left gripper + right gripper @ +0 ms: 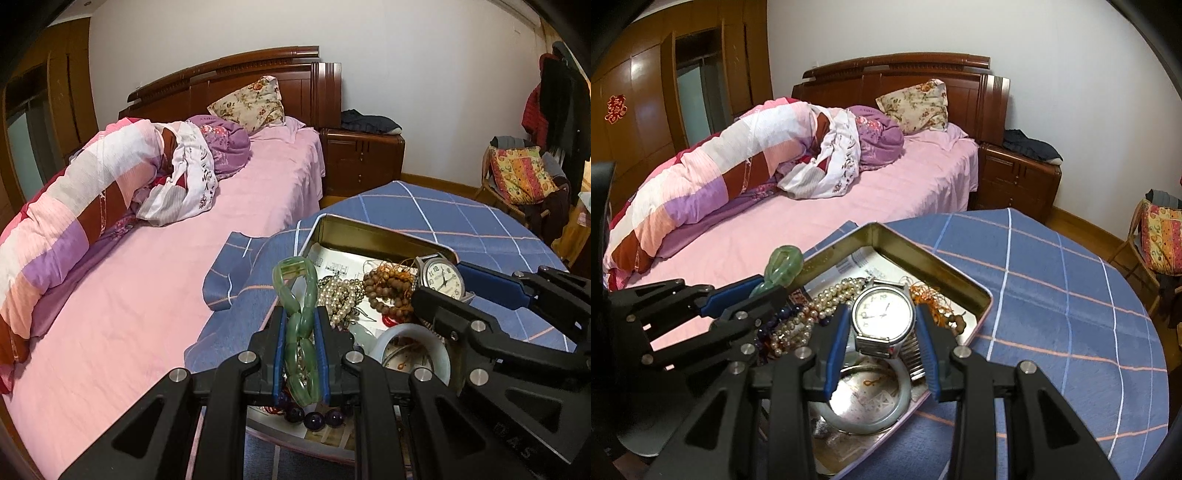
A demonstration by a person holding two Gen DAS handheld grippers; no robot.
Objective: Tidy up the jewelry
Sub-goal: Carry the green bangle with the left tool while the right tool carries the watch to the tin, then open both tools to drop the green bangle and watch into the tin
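Left wrist: left tongs (301, 328) level, clamping green bracelet (300, 317).

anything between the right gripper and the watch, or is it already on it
Nothing stands between them. The right gripper has its blue pads against both sides of the watch, holding it above the tin. The left gripper is beside it, shut on the green bracelet.

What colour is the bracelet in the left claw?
Pale translucent green; the bracelet shows best in the left wrist view.
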